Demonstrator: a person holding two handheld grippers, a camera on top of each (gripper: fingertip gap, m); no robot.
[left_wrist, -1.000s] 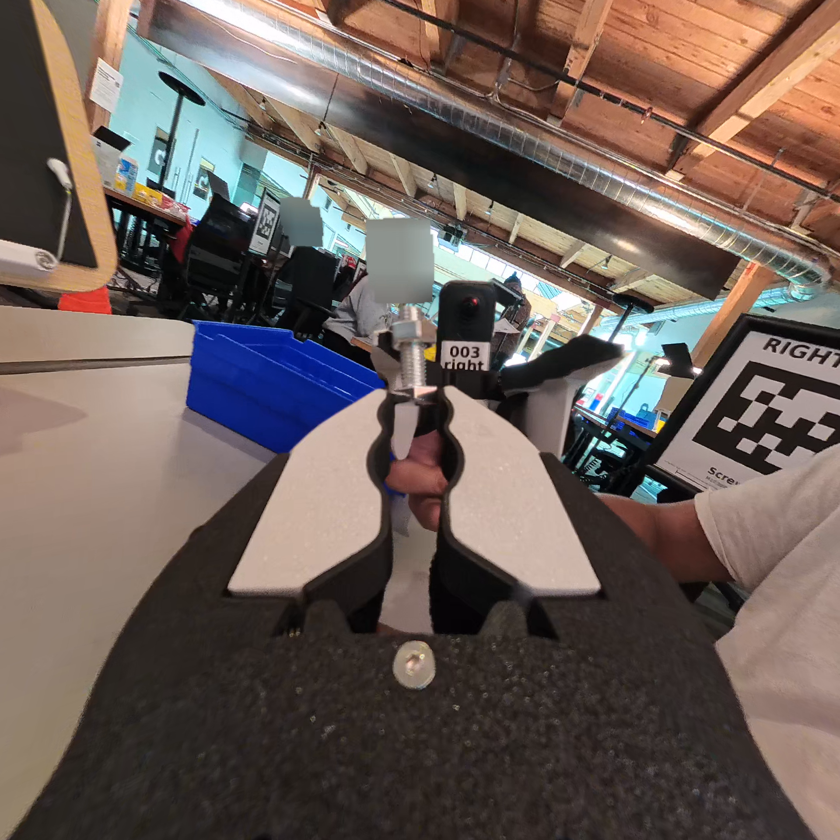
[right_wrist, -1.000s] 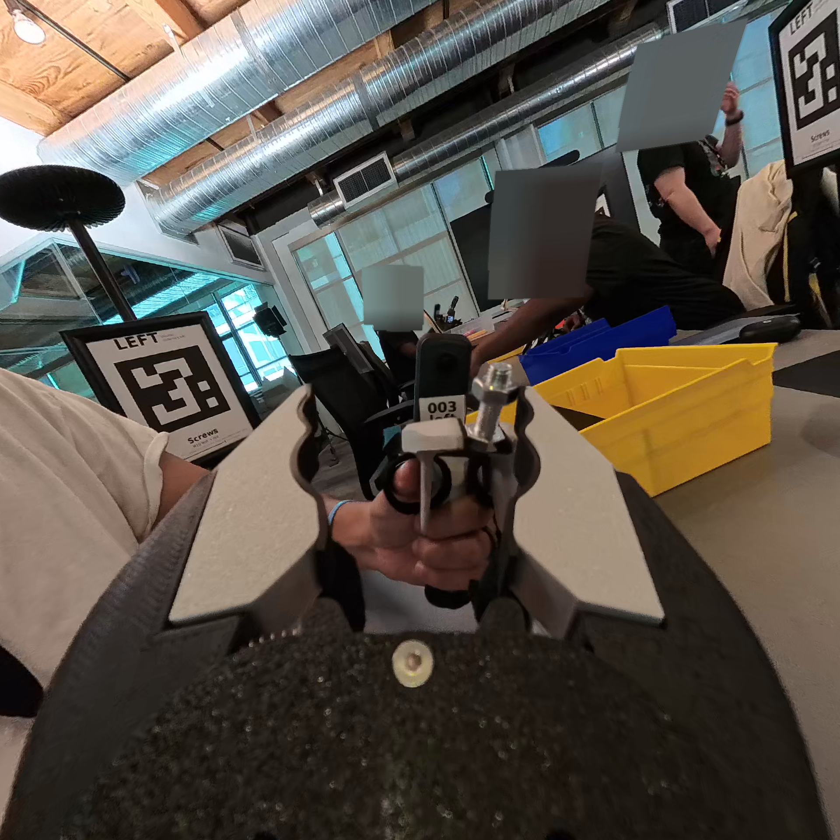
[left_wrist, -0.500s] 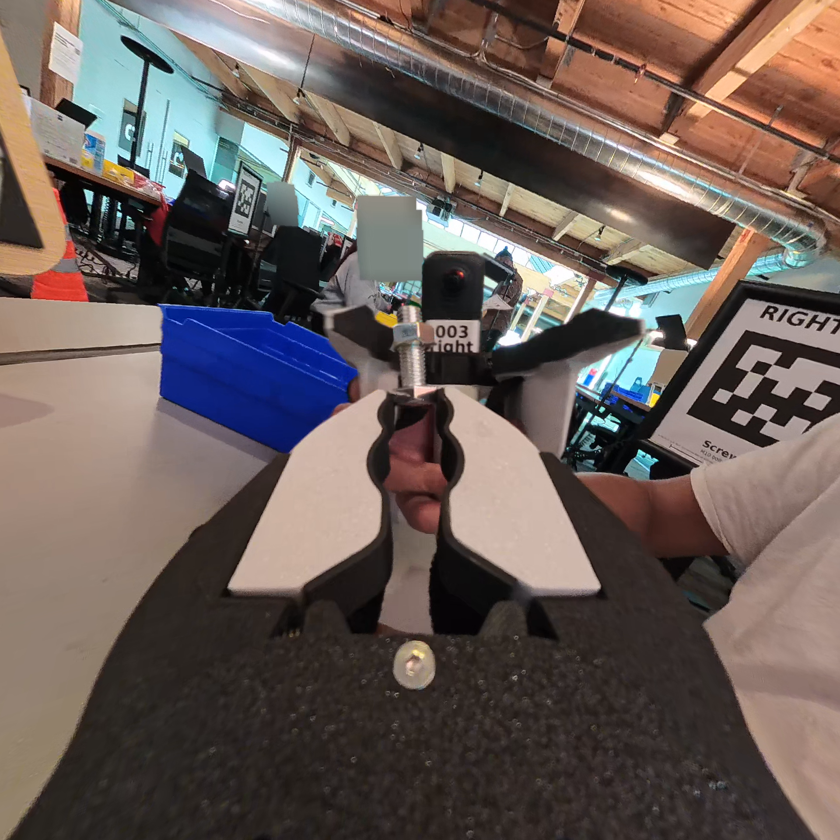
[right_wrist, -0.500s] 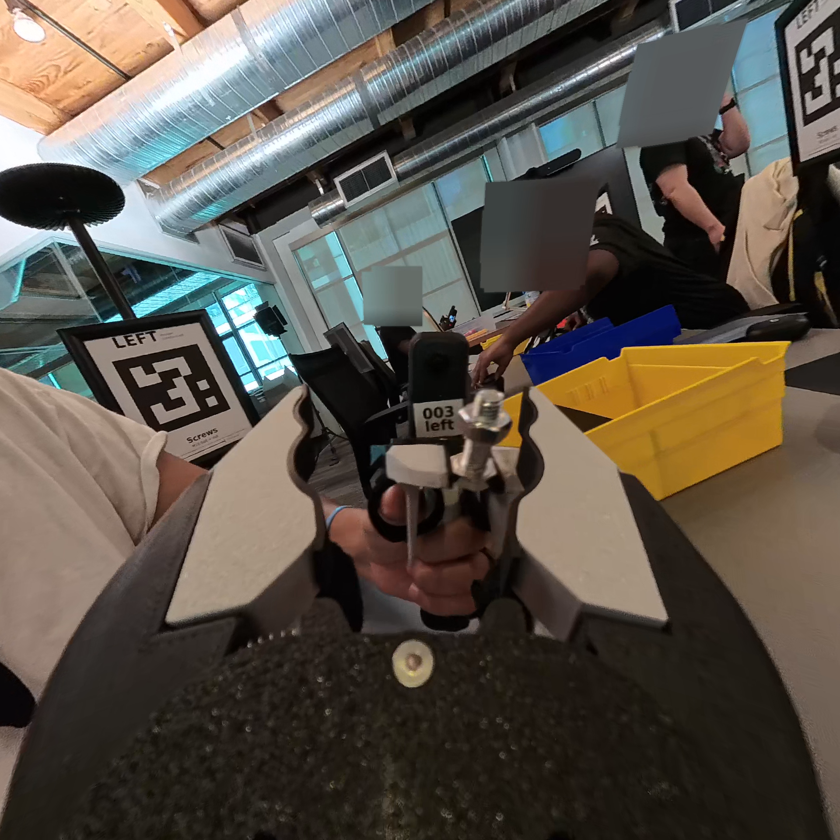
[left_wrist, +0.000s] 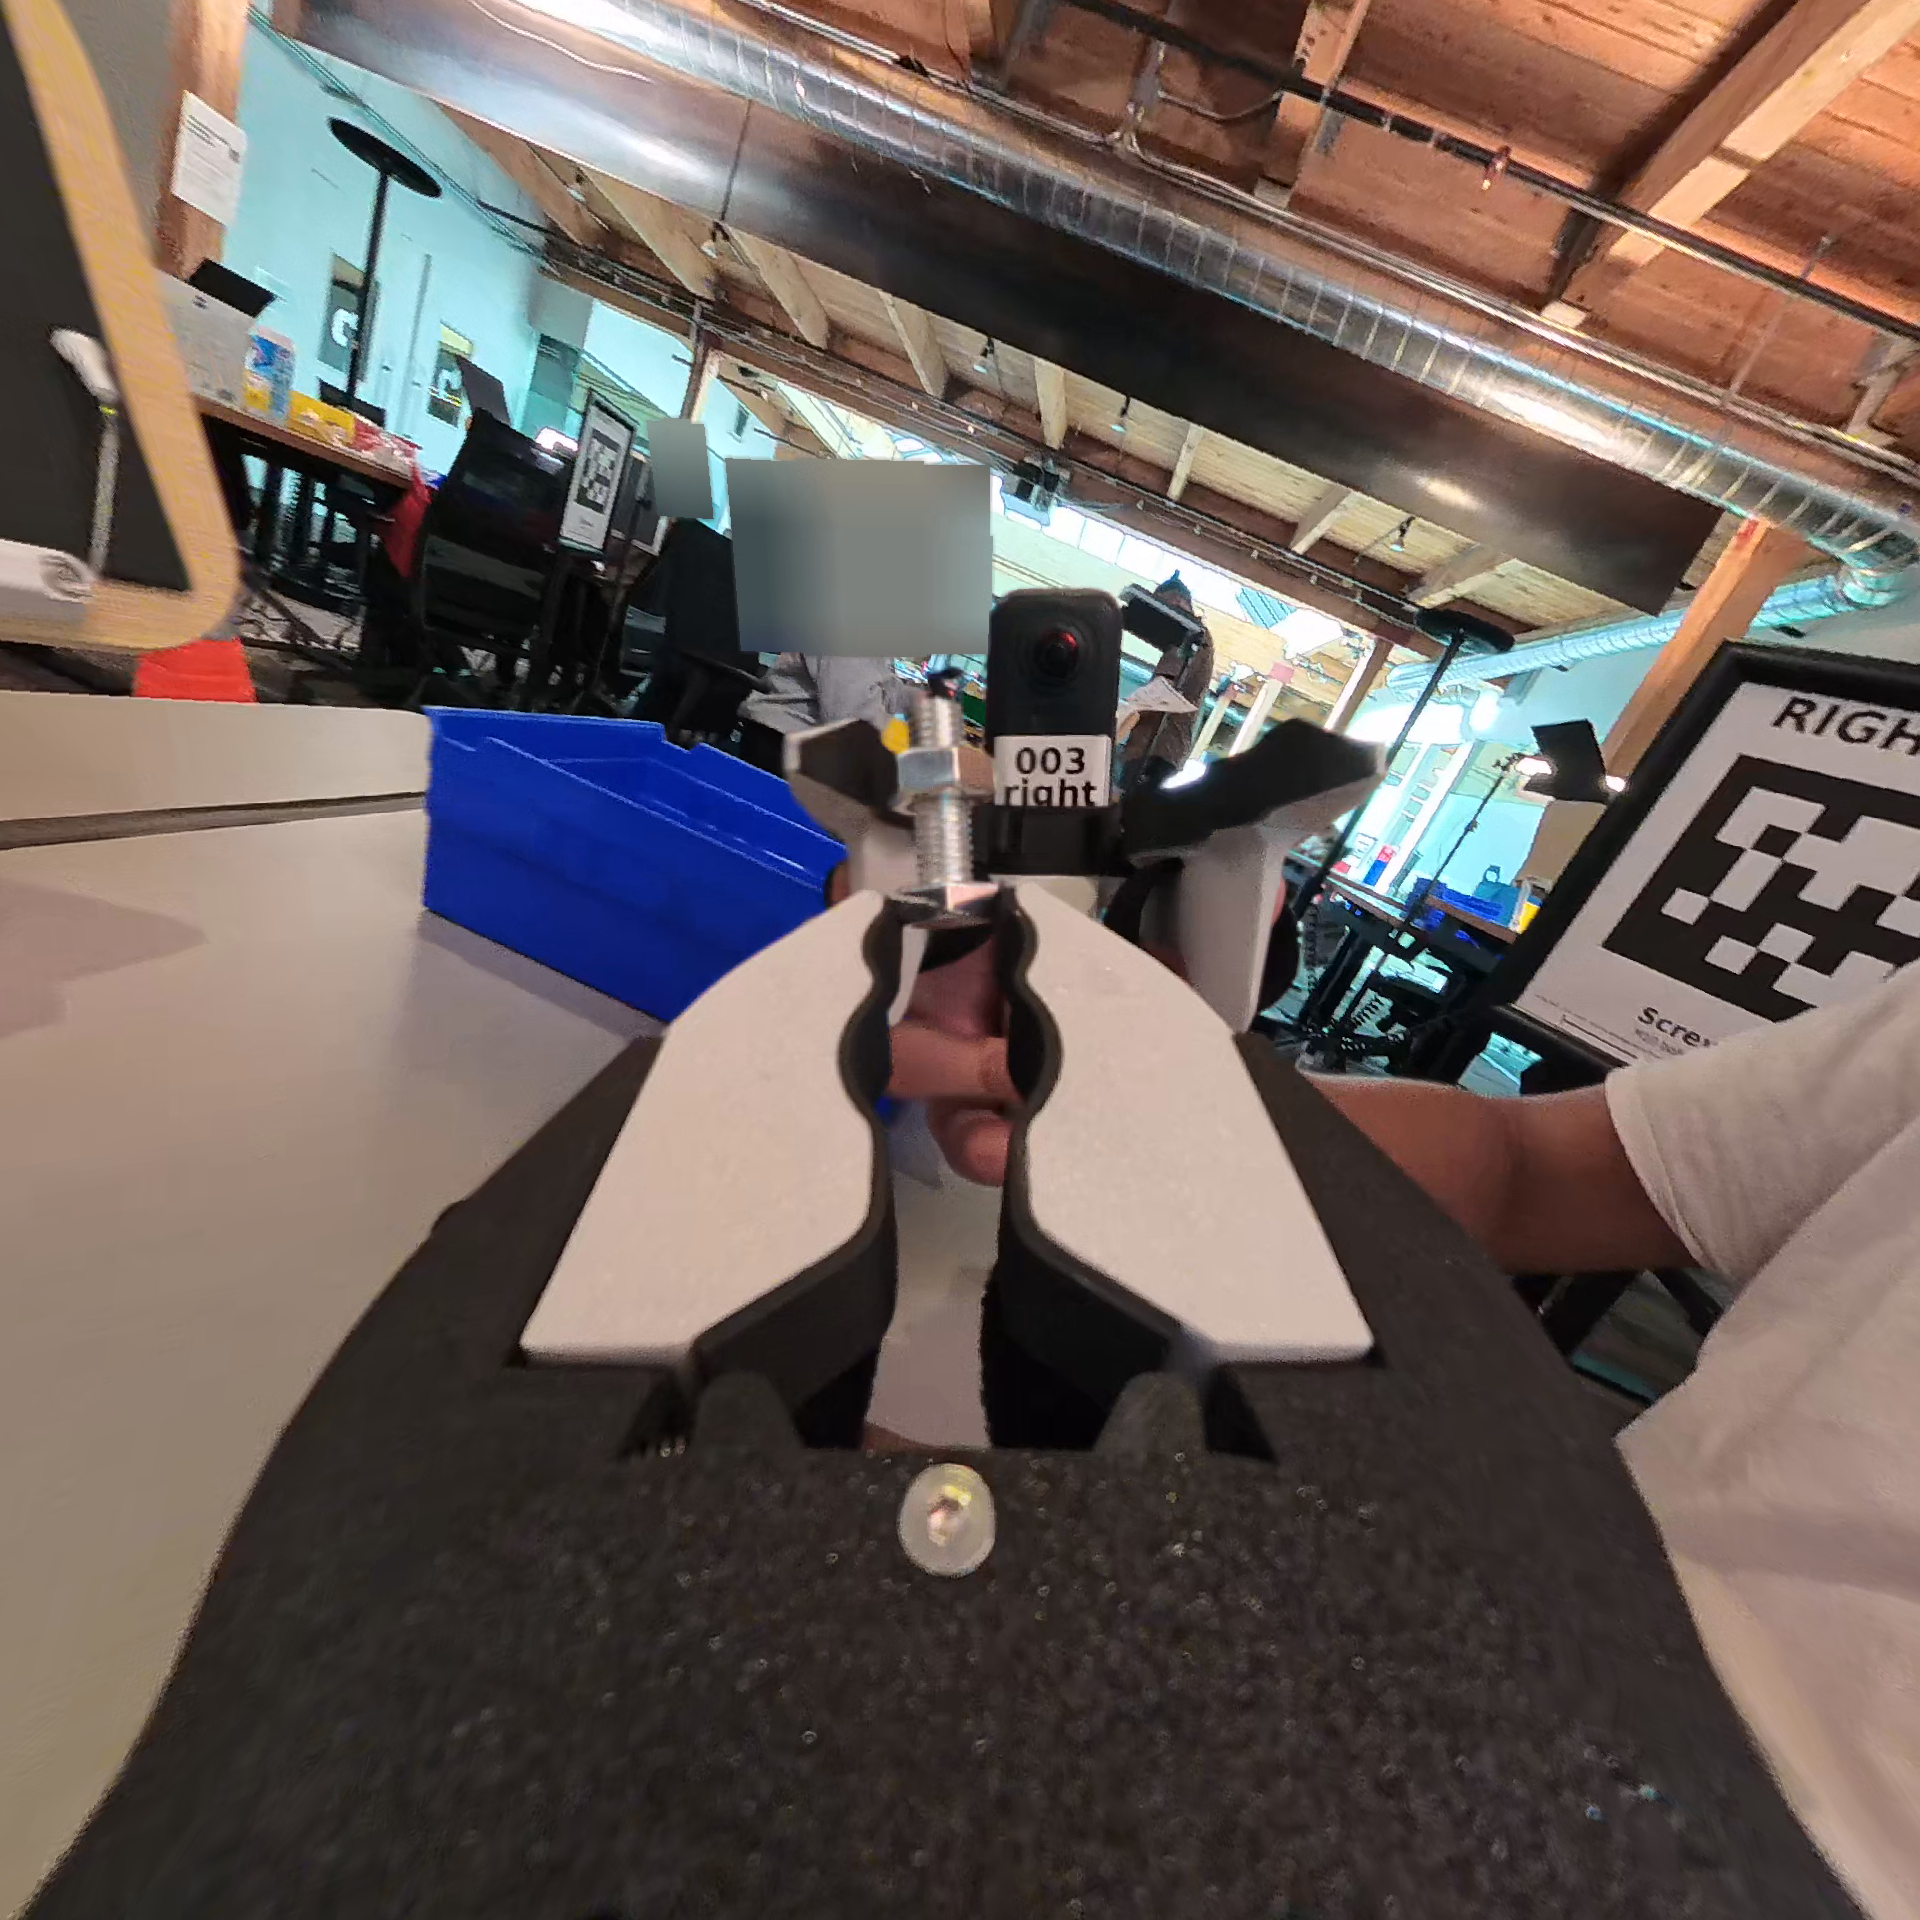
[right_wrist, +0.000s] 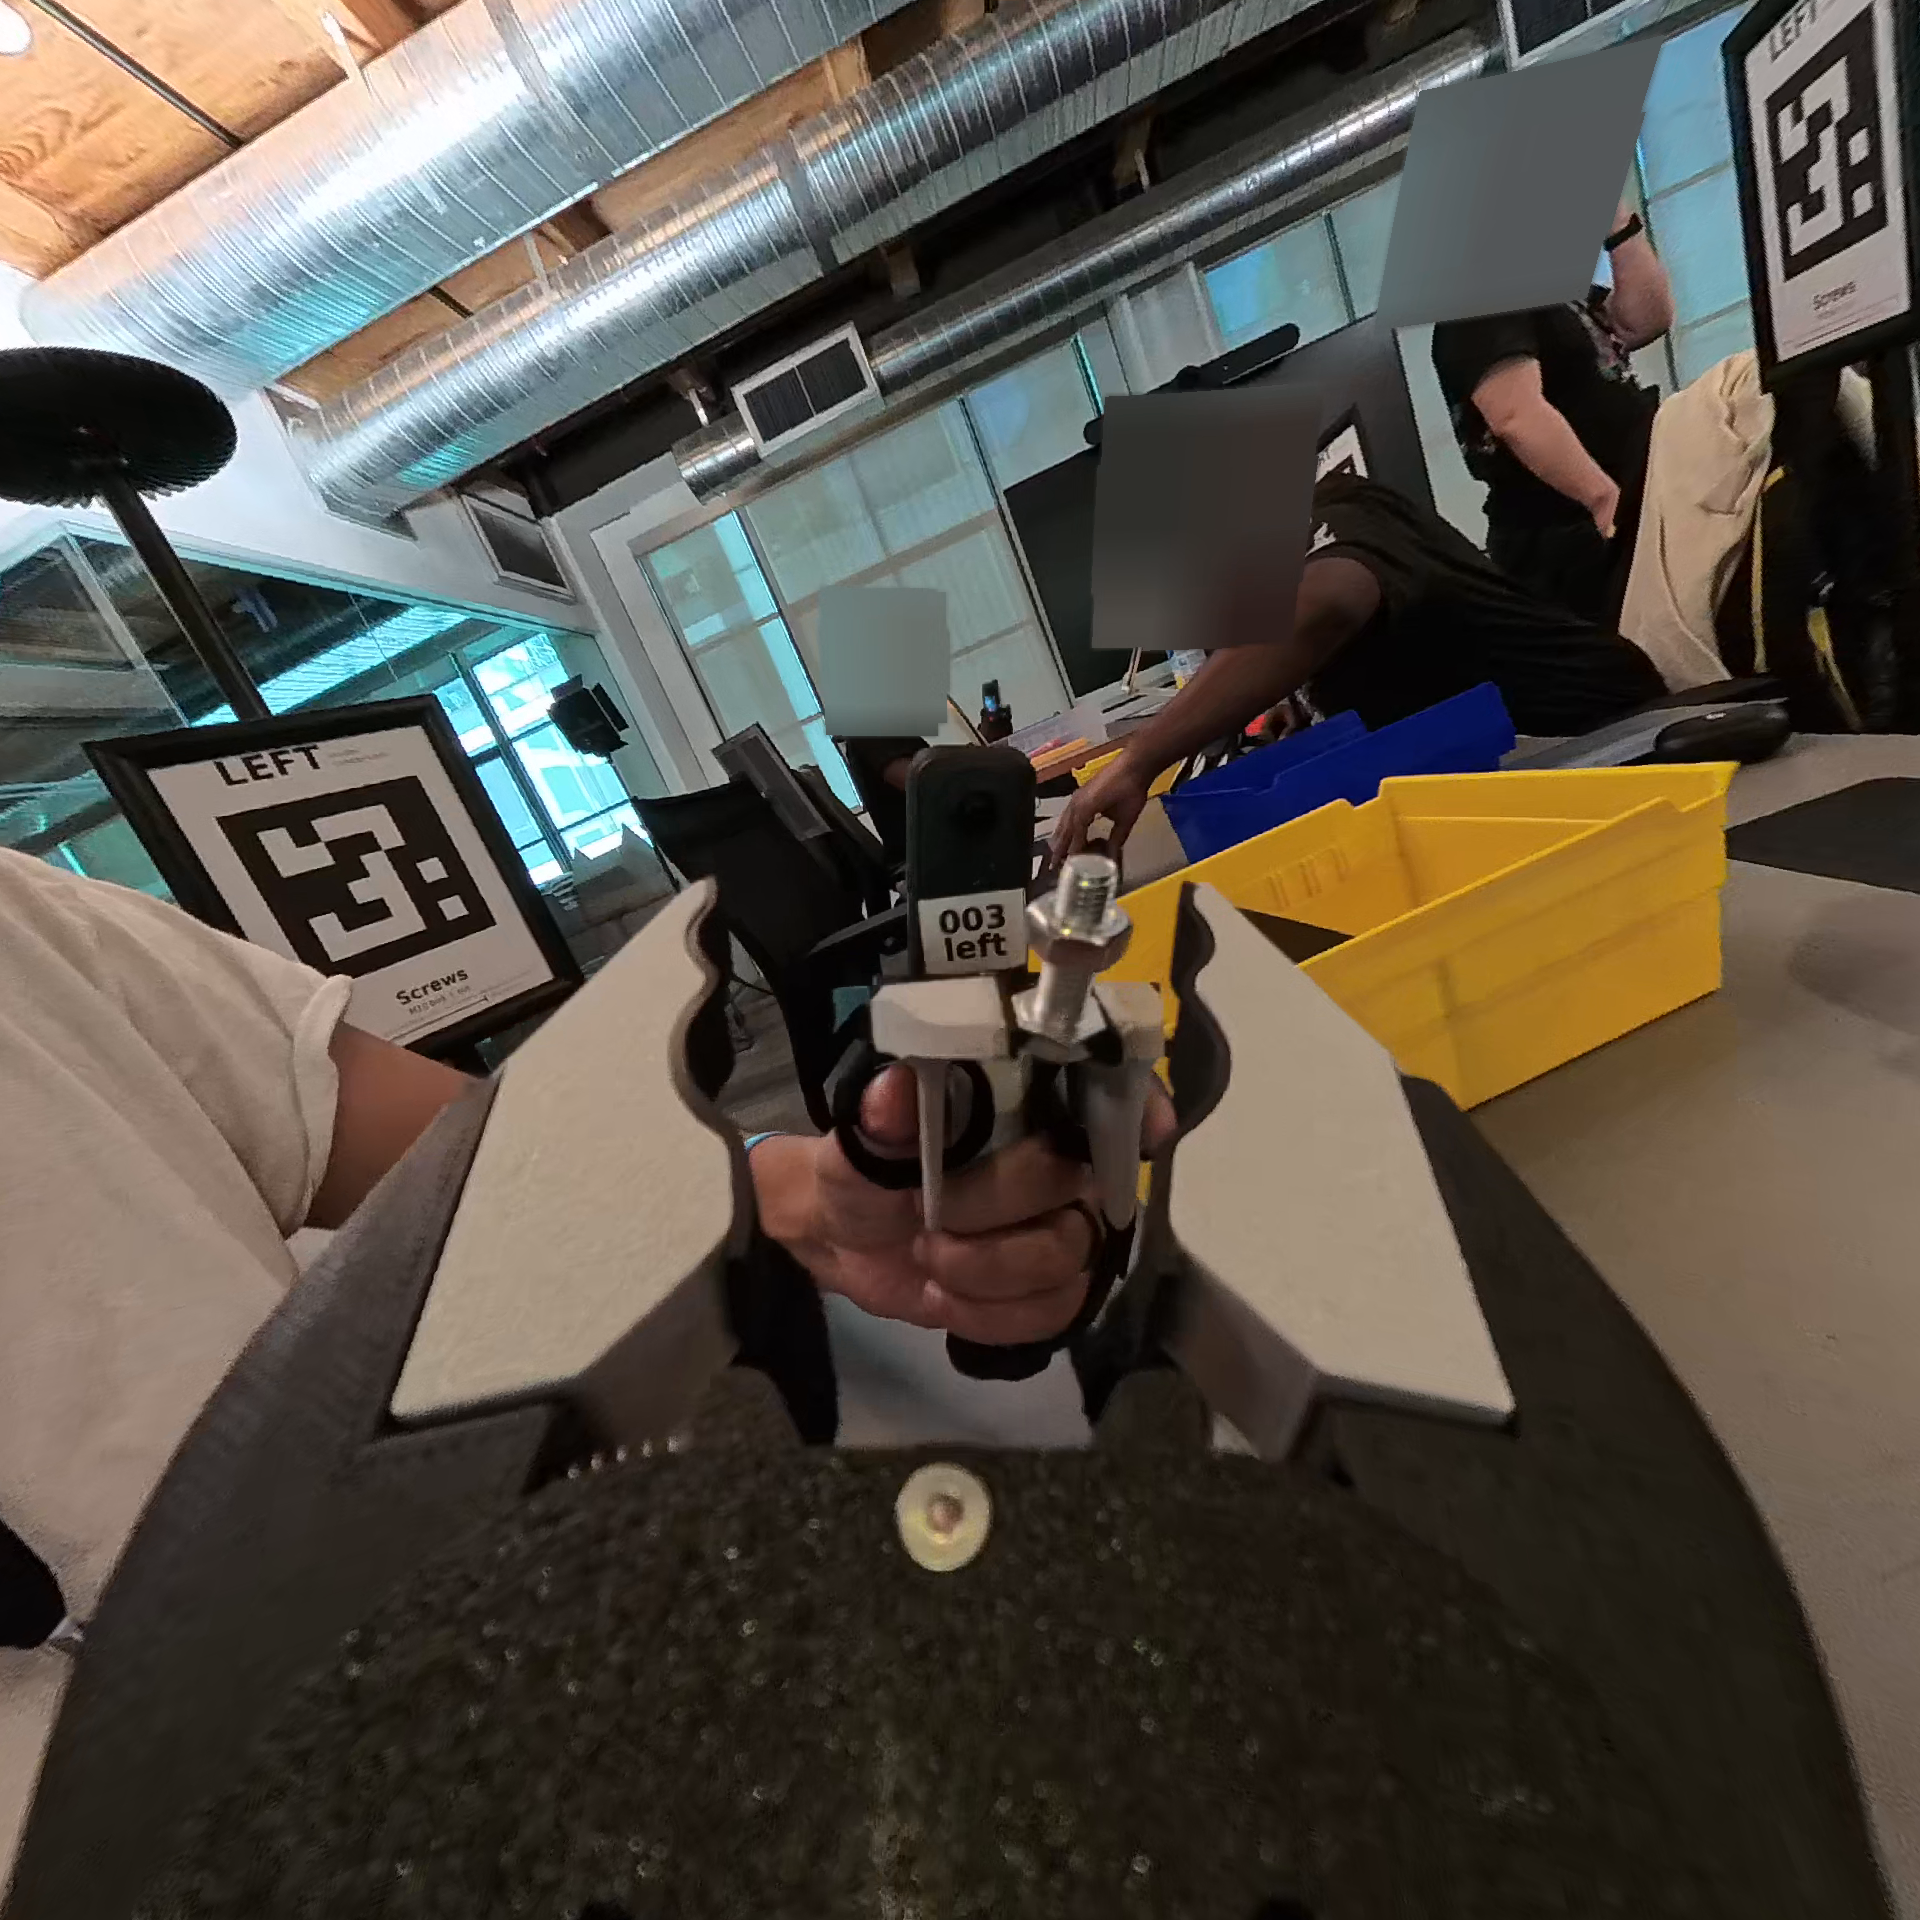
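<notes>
Between the tips of the left gripper (left_wrist: 951, 914) sat the hexagonal head of a silver bolt (left_wrist: 943, 842), both pads pressed against its flats. The threaded shank stood upright above the fingers. Over the last second that clamp had not altered, and the bolt had stayed upright. Only the view behind it had swung a little, so the background sat differently in the frame.

A silver nut (left_wrist: 930, 774) sat on the thread a short way above the head, with a stub of thread showing over it. It looked bright and clean. Its height on the shank seemed much as it had been, though any turning was too fine to tell.

The right gripper (right_wrist: 940, 935) had stayed spread wide, holding nothing, and faced the left one with the bolt and nut standing between its fingers. The nut lay nearer its right finger (right_wrist: 1195, 997), with a sliver of yellow showing between them, and well apart from its left finger.

Farther out, a hand (right_wrist: 966, 1226) gripped the left gripper's handle. A blue bin (left_wrist: 623, 831) stood on the pale table (left_wrist: 208, 1039) behind the bolt. In the right wrist view a yellow bin (right_wrist: 1455, 935) stood to the right and a framed marker sign (right_wrist: 343, 862) to the left.
</notes>
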